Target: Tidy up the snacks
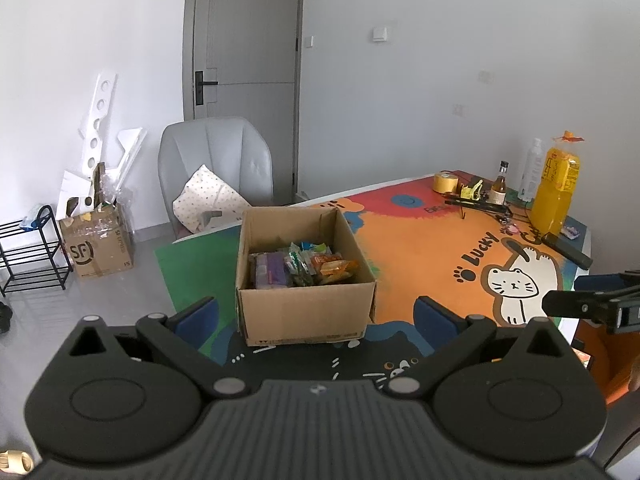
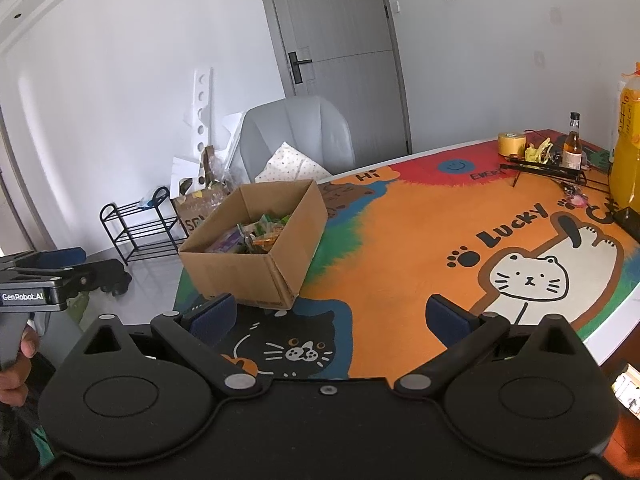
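1. The left gripper [image 1: 316, 316] is held level just short of the cardboard box [image 1: 306, 280], pointing straight at its near wall, with its blue-padded jaws spread wide and nothing between them.
2. The box near wall stands in the gap between those jaws, a little beyond their tips and apart from both pads.
3. The right gripper [image 2: 330, 316] hovers to the right of the cardboard box [image 2: 256, 236], above the cat-print table mat [image 2: 408, 240], and its jaws are likewise wide apart and empty.
4. From the right wrist view, the box lies ahead and to the left of the jaws; its near corner sits just beyond the left pad, not between the fingers.
5. A hand [image 2: 16, 364] grips the left gripper's handle at the left edge of that view, beside the box.
6. The snacks [image 1: 304, 266], a jumble of purple, green and orange packets, lie inside the box, well below its rim.
7. Well beyond the box to the right, at the mat's far end, stand an orange juice bottle [image 1: 556, 192], a small brown bottle [image 1: 500, 186] and a roll of yellow tape [image 1: 445, 182].
8. Behind the box sits a grey chair [image 1: 216, 164] holding a dotted cushion [image 1: 208, 200].
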{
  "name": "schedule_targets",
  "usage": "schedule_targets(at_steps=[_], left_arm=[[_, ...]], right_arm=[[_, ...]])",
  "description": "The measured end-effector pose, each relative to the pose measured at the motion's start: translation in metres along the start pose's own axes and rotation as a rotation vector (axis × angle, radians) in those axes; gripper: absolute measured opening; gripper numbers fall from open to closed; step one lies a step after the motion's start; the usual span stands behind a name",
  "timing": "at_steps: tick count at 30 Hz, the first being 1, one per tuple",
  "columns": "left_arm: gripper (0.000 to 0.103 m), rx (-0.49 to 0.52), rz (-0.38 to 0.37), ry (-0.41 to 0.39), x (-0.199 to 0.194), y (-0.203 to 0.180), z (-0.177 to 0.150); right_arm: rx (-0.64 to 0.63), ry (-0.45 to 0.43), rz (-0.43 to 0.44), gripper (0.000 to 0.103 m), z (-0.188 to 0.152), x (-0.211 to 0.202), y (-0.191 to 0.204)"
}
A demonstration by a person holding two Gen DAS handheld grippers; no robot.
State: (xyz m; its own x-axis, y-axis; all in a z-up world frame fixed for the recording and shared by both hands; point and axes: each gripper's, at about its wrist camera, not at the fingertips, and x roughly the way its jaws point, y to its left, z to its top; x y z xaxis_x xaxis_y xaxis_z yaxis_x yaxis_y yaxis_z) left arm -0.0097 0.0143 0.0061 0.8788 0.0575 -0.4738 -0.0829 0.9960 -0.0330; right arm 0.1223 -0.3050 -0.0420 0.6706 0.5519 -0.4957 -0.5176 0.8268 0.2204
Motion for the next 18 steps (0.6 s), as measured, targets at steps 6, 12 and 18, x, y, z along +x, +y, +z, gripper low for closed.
schedule_targets(at_steps=[6, 12, 18], left_arm=[[0.103, 0.001, 0.002, 0.0, 0.0001, -0.0005, 0.0001], [0.103, 0.0, 0.0, 0.003, 0.0011, -0.0014, -0.0005], [0.103, 0.005, -0.005, 0.0, 0.0014, -0.0033, -0.0035]], right_arm=[[0.003, -0.001, -0.01, 0.103, -0.0003, -0.0005, -0.0014], [0.003, 0.001, -0.011, 0.103, -0.0003, -0.0001, -0.0019], [0.012, 0.009, -0.006, 0.103, 0.0004, 0.0009, -0.0021]])
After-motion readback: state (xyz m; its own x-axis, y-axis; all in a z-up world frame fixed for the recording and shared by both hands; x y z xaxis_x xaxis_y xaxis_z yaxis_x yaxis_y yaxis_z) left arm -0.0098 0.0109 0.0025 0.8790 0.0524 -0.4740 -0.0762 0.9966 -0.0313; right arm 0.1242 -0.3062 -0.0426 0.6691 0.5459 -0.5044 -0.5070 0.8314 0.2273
